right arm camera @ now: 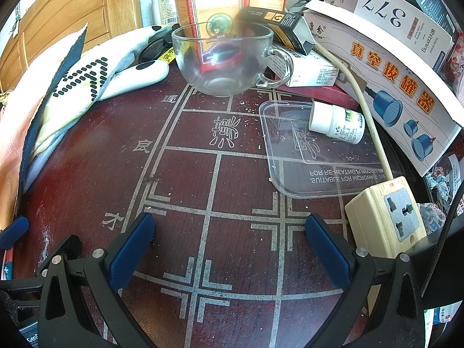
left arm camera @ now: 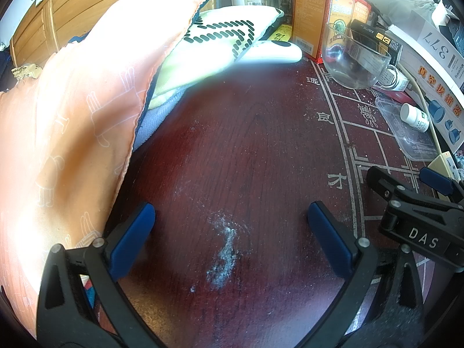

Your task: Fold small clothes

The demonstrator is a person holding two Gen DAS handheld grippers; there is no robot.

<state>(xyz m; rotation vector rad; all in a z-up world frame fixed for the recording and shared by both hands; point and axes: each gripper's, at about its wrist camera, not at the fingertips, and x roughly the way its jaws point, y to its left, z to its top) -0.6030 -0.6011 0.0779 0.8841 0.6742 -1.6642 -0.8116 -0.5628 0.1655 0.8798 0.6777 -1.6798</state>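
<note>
With the left gripper (left arm camera: 230,239) and right gripper (right arm camera: 229,245) both wide and empty over the dark surface (left arm camera: 246,150), the clothes pile (left arm camera: 72,110) lay at its left, where dragging could topple the glass cup (right arm camera: 223,58).

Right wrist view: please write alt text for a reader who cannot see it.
The open right claw hovers over a dark red table with grid lines, holding nothing. Beyond it stand a glass cup, a clear plastic lid bearing a white bottle, and folded cloths at left.
</note>
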